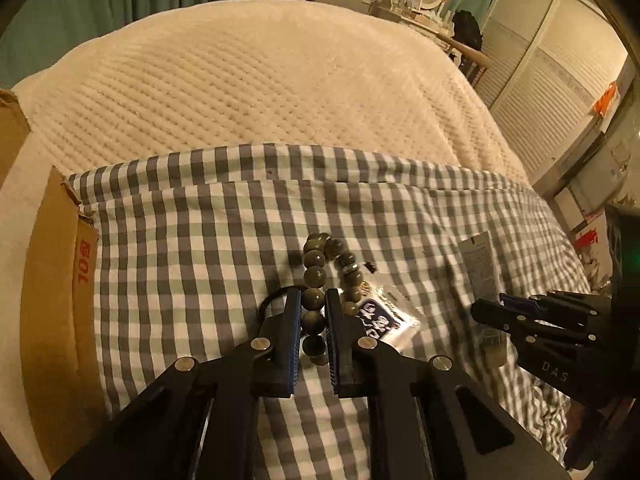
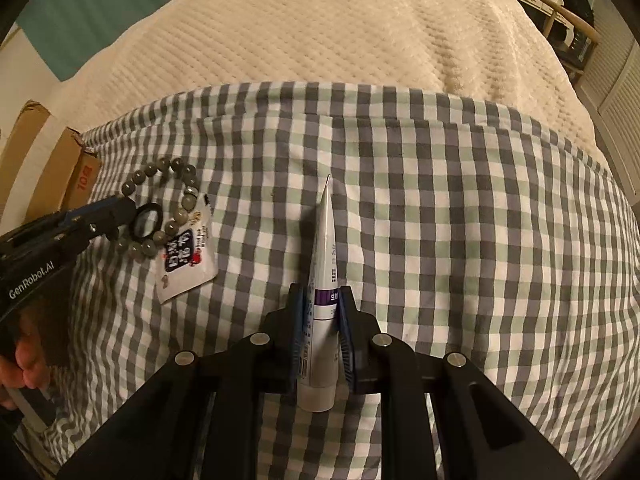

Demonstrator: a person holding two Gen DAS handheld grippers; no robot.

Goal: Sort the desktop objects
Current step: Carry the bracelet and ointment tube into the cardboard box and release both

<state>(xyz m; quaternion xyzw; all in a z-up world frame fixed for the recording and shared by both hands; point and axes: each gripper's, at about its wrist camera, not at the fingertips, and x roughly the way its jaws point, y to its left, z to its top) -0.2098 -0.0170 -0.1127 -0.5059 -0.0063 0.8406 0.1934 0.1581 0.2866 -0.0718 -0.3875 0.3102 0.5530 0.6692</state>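
Grey, white and pale-green checked cloth [image 2: 440, 200] fills the frame's centre beneath a cream waffle-textured blanket [image 2: 320, 32]; olive-grey beads [image 1: 314, 276], a white-and-purple tube [image 2: 324, 280], a brown box [image 1: 52, 300] at left.

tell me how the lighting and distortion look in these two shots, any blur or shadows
Left wrist view: warm, dim yellowish light, strong fisheye bending of the checked cloth, black vignette corners; the bead bracelet is sharp, while the right gripper at the edge looks soft. Right wrist view: same amber cast and bulge; the tube throws a dark shadow to its left, and the left gripper is slightly blurred.
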